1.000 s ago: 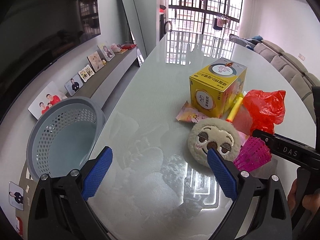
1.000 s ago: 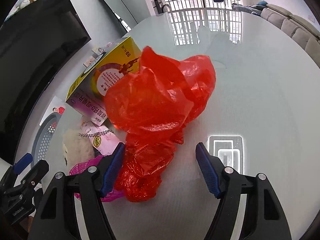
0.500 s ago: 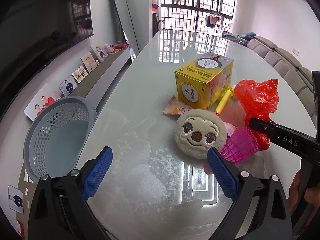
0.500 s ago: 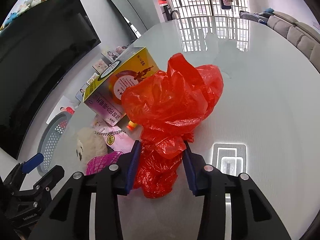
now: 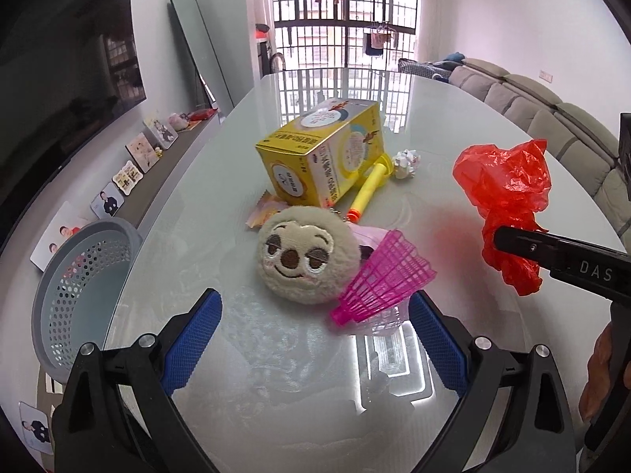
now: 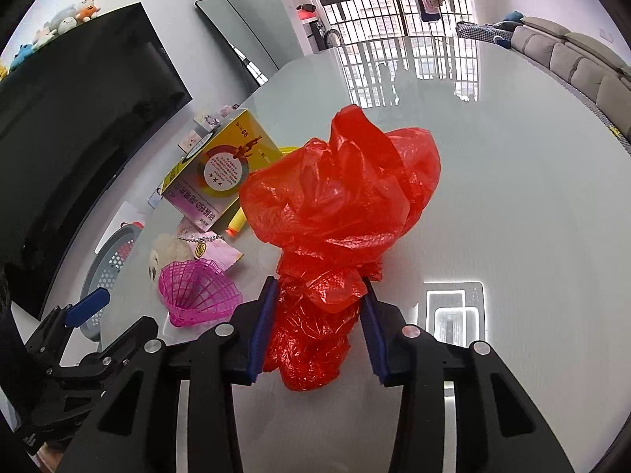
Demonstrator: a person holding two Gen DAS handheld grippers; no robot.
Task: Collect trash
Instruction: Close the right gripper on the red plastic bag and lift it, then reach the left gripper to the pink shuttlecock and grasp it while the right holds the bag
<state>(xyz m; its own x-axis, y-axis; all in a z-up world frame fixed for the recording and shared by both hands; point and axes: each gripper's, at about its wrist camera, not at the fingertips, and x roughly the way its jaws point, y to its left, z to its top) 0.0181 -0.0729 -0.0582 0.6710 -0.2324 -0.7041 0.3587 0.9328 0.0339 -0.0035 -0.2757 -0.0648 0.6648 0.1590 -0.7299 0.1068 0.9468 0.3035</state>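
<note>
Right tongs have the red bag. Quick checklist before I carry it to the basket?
1. Grip: right tongs pinch the red plastic bag on both sides: ok.
2. Bag clear of the glass table: ok, it hangs above the surface.
3. Nothing snagged on the bag: ok.
4. Grey perforated basket open and upright: ok.
5. Left tongs open and empty, though near the carry route over the plush toy: cannot tell.

TV (image 5: 67,90) on wall, mirror (image 5: 199,53) leaning, sofa (image 5: 552,114) far side, photos (image 5: 130,175).
</note>
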